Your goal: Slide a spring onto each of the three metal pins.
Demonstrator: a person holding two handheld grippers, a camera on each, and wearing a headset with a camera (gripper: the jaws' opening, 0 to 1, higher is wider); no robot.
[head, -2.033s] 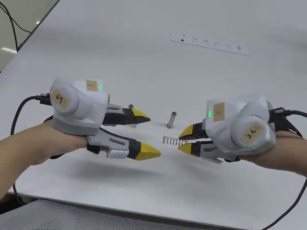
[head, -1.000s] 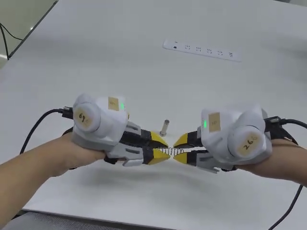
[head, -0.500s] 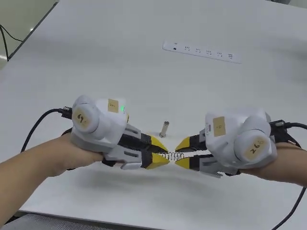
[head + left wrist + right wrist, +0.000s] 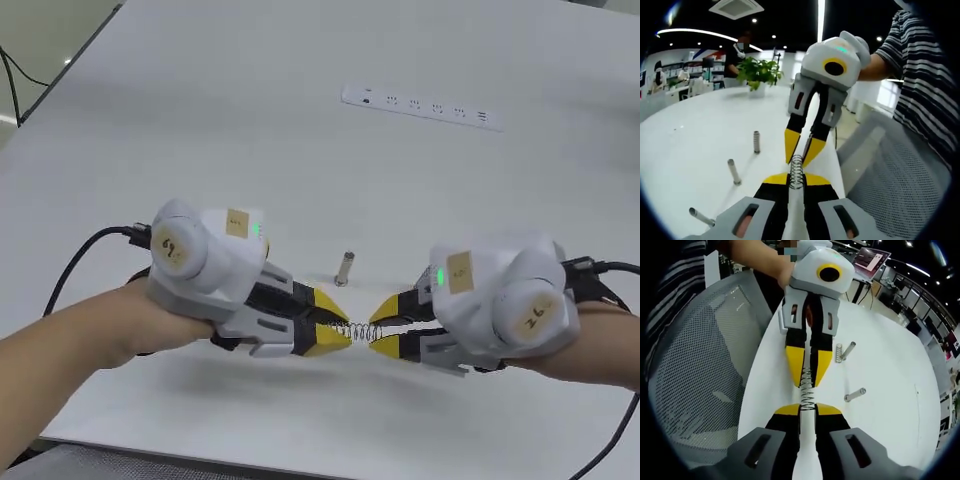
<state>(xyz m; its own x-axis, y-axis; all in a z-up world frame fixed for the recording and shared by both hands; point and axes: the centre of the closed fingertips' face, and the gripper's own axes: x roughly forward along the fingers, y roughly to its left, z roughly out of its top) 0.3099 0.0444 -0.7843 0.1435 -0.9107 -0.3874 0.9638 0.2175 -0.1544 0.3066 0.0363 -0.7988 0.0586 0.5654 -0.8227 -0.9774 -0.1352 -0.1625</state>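
Left gripper: jaws closed on one end of spring. Spring: held level above white table, spanning the gap between both grippers. Metal pin: upright on table, just behind spring. Right gripper: jaws clamped on spring's other end.

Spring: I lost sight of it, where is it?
Head view: the spring spans the gap between the tips of the left gripper and the right gripper, low centre, just in front of an upright pin.
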